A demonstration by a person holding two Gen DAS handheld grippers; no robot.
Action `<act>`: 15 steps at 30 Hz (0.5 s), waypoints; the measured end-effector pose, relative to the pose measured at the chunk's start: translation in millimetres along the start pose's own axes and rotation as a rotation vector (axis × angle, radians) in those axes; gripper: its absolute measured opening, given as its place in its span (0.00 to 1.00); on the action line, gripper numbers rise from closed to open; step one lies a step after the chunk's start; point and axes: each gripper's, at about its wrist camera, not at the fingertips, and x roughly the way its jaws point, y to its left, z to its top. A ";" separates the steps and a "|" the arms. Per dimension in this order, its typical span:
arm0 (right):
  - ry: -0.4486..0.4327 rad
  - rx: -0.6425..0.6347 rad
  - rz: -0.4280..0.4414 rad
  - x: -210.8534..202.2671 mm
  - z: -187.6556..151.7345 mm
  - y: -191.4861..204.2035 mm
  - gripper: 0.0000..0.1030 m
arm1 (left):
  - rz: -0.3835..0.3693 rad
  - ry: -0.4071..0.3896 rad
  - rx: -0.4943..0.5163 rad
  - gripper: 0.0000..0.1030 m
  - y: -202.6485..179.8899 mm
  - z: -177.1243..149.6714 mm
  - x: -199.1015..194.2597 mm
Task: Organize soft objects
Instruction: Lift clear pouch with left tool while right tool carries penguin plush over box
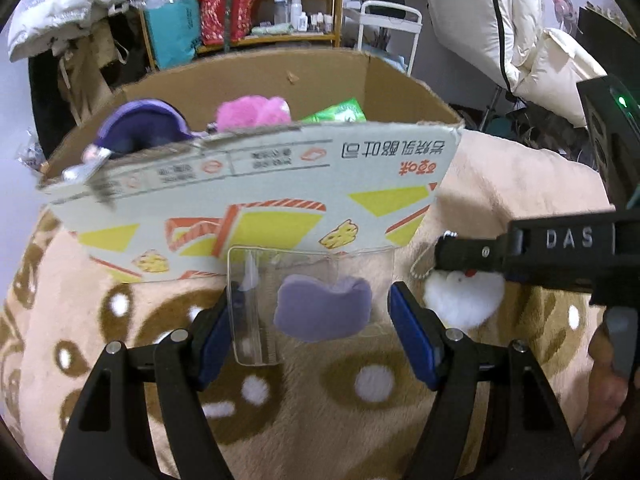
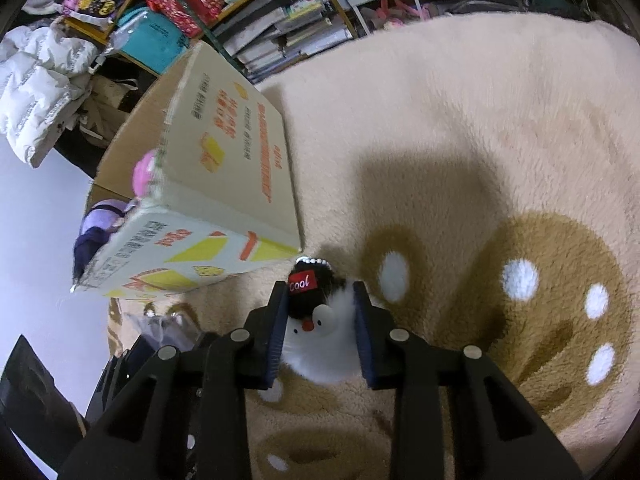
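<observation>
A cardboard box stands on the plush blanket, with a purple plush, a pink plush and a green pack inside. A clear packet holding a purple soft toy lies in front of the box, between the fingers of my open left gripper. My right gripper is closed around a white plush toy with a black "Cool" hat, which rests on the blanket beside the box. The toy also shows in the left wrist view, under the right gripper.
The beige blanket with brown patches covers the surface. Shelves with boxes and bottles stand behind the box, with a white jacket at the left and a white cart at the right.
</observation>
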 end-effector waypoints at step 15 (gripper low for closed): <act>-0.276 -0.219 0.120 -83.7 -21.7 48.4 0.31 | 0.084 -0.218 0.020 0.71 14.2 2.7 -89.9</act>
